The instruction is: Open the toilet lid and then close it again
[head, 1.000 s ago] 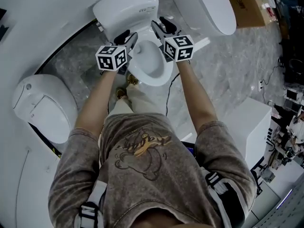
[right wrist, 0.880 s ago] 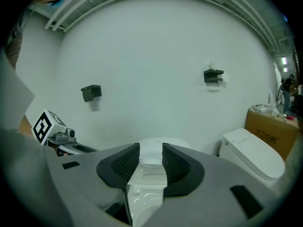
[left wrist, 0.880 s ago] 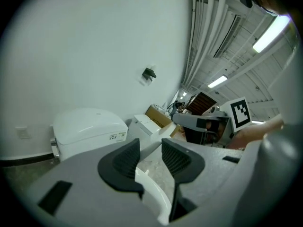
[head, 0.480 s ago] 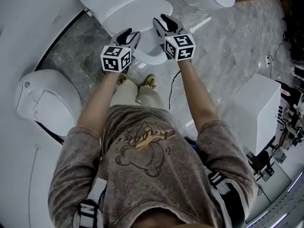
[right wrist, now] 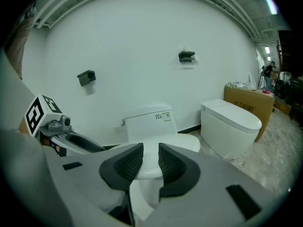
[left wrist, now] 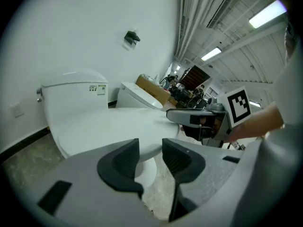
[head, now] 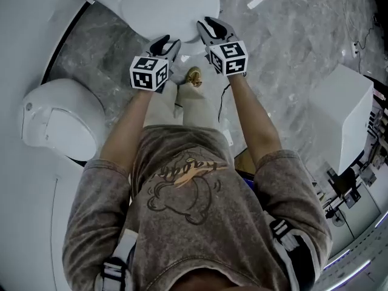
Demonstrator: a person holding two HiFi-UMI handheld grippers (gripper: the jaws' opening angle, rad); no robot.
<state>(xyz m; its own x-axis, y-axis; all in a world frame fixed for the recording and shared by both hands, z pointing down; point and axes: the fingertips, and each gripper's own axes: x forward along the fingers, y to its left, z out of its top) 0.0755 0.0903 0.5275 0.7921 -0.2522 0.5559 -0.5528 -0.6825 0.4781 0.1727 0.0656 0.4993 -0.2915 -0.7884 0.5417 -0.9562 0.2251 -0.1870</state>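
Grey marbled floor [head: 291, 47] is seen around a white toilet whose lid [head: 163, 5] lies shut over the bowl at the top centre of the head view. Its cistern [left wrist: 73, 96] is set against a white wall [right wrist: 142, 41]. Both tools are held at the lid's front edge, just below it in the frame: the left gripper [head: 168, 43] left of centre, the right gripper [head: 210, 24] beside it to the right. Whether either touches the lid cannot be told. The left gripper's jaws are parted by a narrow gap and nothing is clamped; only the lid's rim is seen beyond the gap. The right gripper's jaws have just been closing and are likewise narrowly parted, with nothing pressed between the pads. A second toilet [head: 60, 126] is seen at the left edge, and a white cabinet [head: 342, 111] at the right.
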